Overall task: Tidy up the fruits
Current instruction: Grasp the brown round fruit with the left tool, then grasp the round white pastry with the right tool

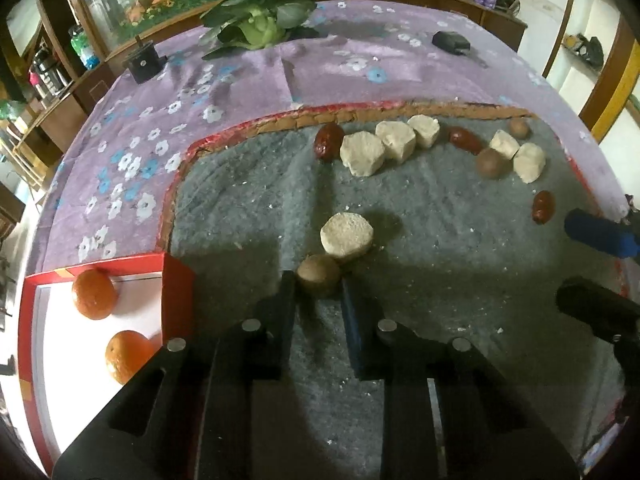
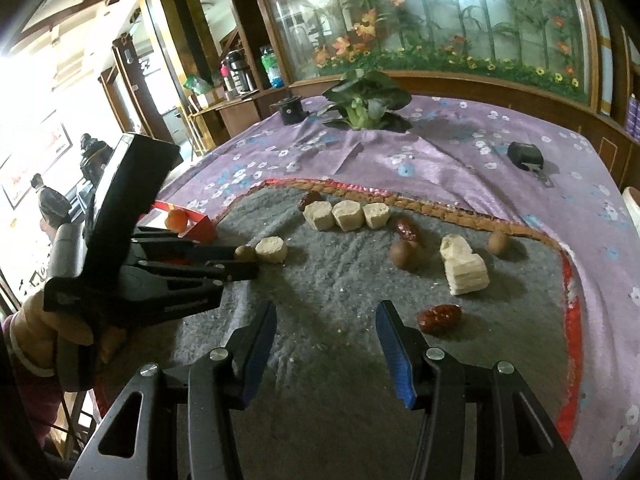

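- small round brown fruit (image 1: 318,276), looks like a longan: sits on the grey mat (image 1: 440,240), touching the pale round cake (image 1: 347,236) just behind it
- left tool (image 1: 318,286): jaws closed in on the brown fruit, one finger each side, pads against its flanks; grip across the widest part
- handling, my guess: light, thin brittle shell, round so it can roll or pop out; squeeze gently, hold at the middle, lift straight so the cake isn't dragged
- right tool (image 2: 326,344): about half open, nothing between the jaws, hovering over bare mat near a red date (image 2: 439,319)
- red box (image 1: 176,280) just left of the mat, two oranges (image 1: 95,294) inside; likely drop spot
- more brown fruits, red dates and pale cakes lined along the mat's far edge
- mat lies on a purple floral cloth (image 1: 160,120) over the bench; leafy vegetable (image 1: 260,24) at far side
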A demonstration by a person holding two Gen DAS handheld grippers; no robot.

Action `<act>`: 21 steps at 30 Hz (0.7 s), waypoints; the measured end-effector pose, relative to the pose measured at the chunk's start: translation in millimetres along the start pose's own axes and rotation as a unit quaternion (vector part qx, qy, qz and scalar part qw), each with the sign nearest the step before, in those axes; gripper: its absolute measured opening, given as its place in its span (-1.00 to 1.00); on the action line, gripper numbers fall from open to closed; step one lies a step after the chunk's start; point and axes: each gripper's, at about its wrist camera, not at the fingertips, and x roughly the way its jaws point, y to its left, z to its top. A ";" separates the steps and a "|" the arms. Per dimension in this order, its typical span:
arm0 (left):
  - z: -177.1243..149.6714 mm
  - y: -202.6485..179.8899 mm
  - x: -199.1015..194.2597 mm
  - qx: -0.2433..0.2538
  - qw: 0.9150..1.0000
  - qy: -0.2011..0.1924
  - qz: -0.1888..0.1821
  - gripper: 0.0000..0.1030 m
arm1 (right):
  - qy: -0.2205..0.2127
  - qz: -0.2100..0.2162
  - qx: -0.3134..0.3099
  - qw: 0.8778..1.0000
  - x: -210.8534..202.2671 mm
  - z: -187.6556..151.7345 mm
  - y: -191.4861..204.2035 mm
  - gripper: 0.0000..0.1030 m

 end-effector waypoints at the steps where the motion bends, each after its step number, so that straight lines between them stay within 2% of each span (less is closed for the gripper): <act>1: -0.3 2.4 -1.7 -0.006 1.000 -0.002 -0.004 -0.59 | 0.001 0.001 -0.005 1.000 1.8 0.7 2.2 -0.02; 5: -3.7 11.0 -17.2 -0.026 0.999 -0.021 0.007 -0.59 | 0.004 0.000 -0.025 1.000 11.8 7.9 12.0 -0.02; 12: -19.0 23.6 -49.1 -0.052 0.998 -0.037 0.012 -0.59 | 0.028 0.038 -0.057 0.997 55.1 25.9 32.6 -0.02; 16: -26.9 30.7 -59.0 -0.068 0.997 -0.043 0.004 -0.59 | 0.030 0.033 -0.091 0.995 79.8 33.6 47.0 -0.02; 19: -29.1 36.8 -62.8 -0.081 0.996 -0.046 -0.004 -0.59 | 0.028 0.032 -0.091 0.995 93.7 40.7 49.0 -0.03; 21: -30.4 42.2 -63.9 -0.092 0.995 -0.047 -0.005 -0.59 | 0.033 0.031 -0.087 0.995 102.1 44.5 47.8 -0.26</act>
